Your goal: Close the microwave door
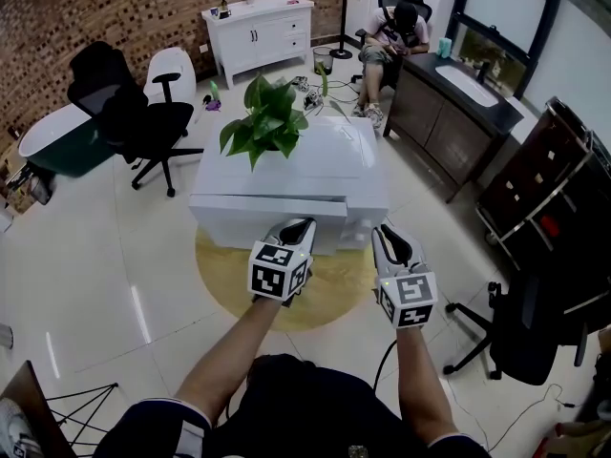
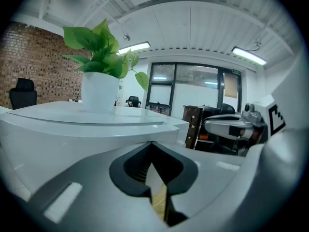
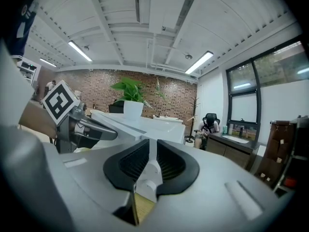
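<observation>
A low white unit [image 1: 315,175] stands on a round yellow rug [image 1: 329,294], with a potted green plant [image 1: 265,117] on its top. I cannot pick out a microwave or its door in any view. Both grippers hover side by side just before the unit's near face. My left gripper [image 1: 302,225] has its jaws together at the tips, nothing between them [image 2: 152,145]. My right gripper [image 1: 388,233] shows a narrow gap between its black pads [image 3: 123,166], and only the unit's white corner [image 3: 145,124] shows through it. Each gripper appears in the other's view.
A black office chair [image 1: 129,113] stands at the left and another [image 1: 520,342] close at my right. A person sits at the back [image 1: 396,27] beside a dark counter with a sink [image 1: 458,93]. A white dresser [image 1: 258,31] lines the brick wall.
</observation>
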### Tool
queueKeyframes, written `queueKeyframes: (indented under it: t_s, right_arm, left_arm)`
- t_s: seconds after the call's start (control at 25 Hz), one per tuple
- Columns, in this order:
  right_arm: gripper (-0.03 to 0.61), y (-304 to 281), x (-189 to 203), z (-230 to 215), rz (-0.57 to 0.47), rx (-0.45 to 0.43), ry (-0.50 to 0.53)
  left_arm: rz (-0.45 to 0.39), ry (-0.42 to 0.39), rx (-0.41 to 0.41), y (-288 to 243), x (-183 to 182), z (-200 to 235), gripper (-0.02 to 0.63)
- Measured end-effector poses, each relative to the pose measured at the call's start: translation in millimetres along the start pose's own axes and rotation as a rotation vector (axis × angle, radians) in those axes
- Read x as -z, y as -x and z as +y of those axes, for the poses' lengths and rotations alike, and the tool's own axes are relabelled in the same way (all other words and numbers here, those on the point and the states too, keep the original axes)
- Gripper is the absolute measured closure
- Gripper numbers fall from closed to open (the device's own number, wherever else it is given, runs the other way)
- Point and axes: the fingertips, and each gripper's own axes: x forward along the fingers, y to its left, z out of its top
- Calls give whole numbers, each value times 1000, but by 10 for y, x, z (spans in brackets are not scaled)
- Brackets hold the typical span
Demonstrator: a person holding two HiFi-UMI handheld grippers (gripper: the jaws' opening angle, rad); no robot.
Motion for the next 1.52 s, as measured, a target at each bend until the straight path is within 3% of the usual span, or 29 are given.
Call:
queueKeyframes:
  t_s: [0.48, 0.64, 0.84, 1.04, 1.36, 1.52]
  right_arm:
    - [534, 65, -3, 20, 11, -5, 12]
    - [534, 111, 17, 58, 18, -14, 12]
    - [534, 127, 53, 95, 17, -24, 2]
    - [534, 94, 10, 248, 1, -65, -4]
    - [520, 62, -86, 645, -53, -183, -49]
    - [528, 77, -165, 768, -70, -186, -24]
  left_arm:
    - [39, -10, -18, -190, -39, 39, 603]
    - [-11, -36, -40, -143, -130, 22, 601]
    - [-37, -65, 3, 2, -146, -140, 601]
    - [-40, -64, 49, 192, -31, -316, 601]
    - [-33, -39, 56, 535, 72, -332, 603]
    - [-49, -40, 37, 694, 29, -290, 601]
